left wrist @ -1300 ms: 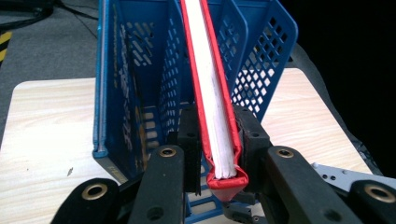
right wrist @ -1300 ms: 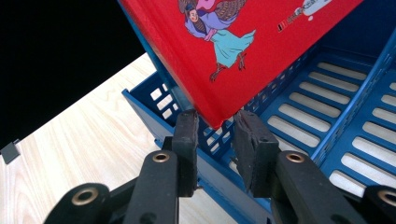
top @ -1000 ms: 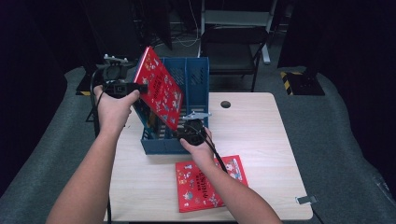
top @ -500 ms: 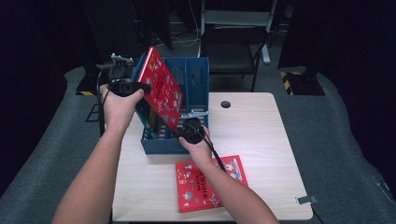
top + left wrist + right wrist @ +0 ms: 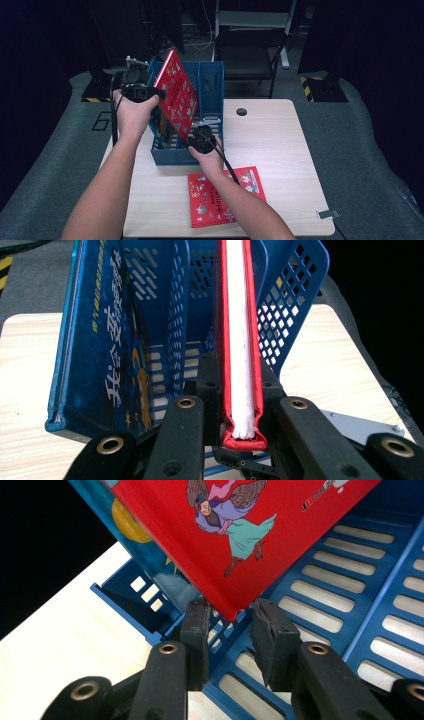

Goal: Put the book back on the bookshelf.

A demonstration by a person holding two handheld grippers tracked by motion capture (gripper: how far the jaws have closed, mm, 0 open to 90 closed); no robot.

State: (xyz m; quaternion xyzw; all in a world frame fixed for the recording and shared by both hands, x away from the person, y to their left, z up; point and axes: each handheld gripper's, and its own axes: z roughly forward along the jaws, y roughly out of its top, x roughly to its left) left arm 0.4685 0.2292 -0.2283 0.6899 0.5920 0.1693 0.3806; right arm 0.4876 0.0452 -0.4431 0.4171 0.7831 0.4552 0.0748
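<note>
The red book [image 5: 176, 98] is held tilted over the blue file rack [image 5: 212, 82], at about eleven o'clock from the table's middle in the high view. Its long axis runs from an upper corner at about eleven o'clock down to a lower corner at about five o'clock, and its picture cover faces the right side of the table [image 5: 280, 145].

The left gripper [image 5: 150, 93] is clamped on the book's upper edge; in the left gripper view both jaws press flat on the two covers, with the white page block [image 5: 239, 335] running straight away between them. The right gripper [image 5: 196, 136] sits at the book's lower corner. In the right gripper view that corner [image 5: 230, 611] dips between the two pads [image 5: 196, 625], which stand narrow with a small gap on each side, not pressing it.

There are three books: the red one in hand, a second red book [image 5: 224, 195] lying flat on the table at six o'clock from the rack, and a blue book [image 5: 107, 340] standing in the rack's left slot. There is one rack, with upright dividers, and two grippers.
</note>
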